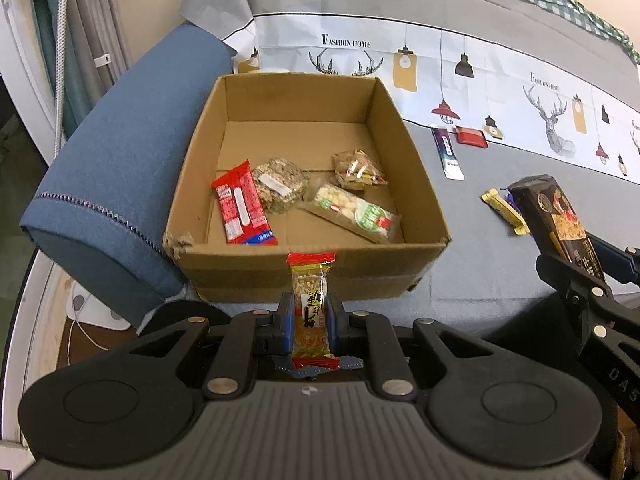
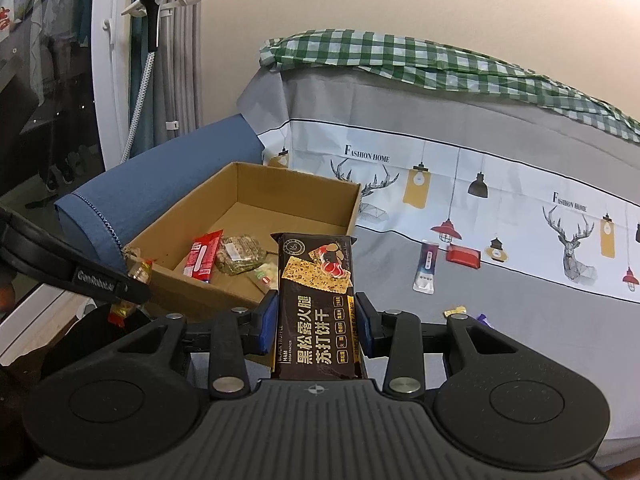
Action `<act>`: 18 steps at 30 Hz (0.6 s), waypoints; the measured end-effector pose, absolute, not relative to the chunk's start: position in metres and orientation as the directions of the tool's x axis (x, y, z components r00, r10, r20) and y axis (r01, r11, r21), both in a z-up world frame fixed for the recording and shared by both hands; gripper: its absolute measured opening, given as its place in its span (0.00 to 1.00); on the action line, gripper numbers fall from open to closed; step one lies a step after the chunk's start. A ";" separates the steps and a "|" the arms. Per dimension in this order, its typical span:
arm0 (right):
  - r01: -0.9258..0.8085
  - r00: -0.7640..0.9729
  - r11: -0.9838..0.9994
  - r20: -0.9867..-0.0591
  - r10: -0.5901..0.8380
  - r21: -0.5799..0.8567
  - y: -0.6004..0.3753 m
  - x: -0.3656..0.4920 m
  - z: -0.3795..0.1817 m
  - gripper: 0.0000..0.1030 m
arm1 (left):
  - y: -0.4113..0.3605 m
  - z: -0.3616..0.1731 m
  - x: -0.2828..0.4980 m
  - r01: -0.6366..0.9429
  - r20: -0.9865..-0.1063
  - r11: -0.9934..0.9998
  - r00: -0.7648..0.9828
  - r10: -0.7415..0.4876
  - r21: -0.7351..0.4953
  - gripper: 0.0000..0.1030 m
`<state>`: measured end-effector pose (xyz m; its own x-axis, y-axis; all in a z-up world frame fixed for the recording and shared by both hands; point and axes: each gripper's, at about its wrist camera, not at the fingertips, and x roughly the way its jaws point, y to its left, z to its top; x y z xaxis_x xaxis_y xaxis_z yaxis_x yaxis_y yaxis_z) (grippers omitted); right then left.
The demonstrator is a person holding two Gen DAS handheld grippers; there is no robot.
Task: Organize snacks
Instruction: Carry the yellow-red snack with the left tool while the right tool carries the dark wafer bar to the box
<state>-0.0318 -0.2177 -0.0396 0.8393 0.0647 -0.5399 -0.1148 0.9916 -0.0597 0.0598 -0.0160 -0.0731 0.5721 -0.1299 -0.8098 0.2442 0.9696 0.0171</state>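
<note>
Box [image 1: 304, 184] at bed's left edge holding four snacks, left tongs [image 1: 311, 322] clamped on peanut bar [image 1: 310, 304] before box, right tongs [image 2: 316, 322] gripping cracker pack [image 2: 316, 304] beside box.

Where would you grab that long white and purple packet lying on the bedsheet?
Grip the white and purple packet across its narrow width near the middle, coming straight down from above. It lies flat on the sheet, long and slim, with bare cloth along both long edges for the fingers.
</note>
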 end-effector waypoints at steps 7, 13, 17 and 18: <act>-0.127 0.836 0.991 -0.542 0.085 -0.041 -0.210 -0.003 -0.041 0.39 | -0.006 -0.065 0.093 0.206 -0.794 0.978 0.598 -0.112 0.017 0.17; -0.160 0.828 0.986 -0.550 0.106 -0.051 -0.197 0.032 -0.047 0.39 | 0.001 -0.059 0.135 0.155 -0.780 0.988 0.619 -0.094 0.004 0.17; -0.168 0.823 0.985 -0.555 0.119 -0.037 -0.189 0.062 -0.052 0.40 | 0.005 -0.060 0.166 0.118 -0.781 0.993 0.620 -0.076 -0.002 0.17; -0.168 0.823 0.985 -0.555 0.121 -0.035 -0.188 0.070 -0.054 0.40 | 0.005 -0.061 0.173 0.114 -0.783 0.994 0.618 -0.072 -0.002 0.17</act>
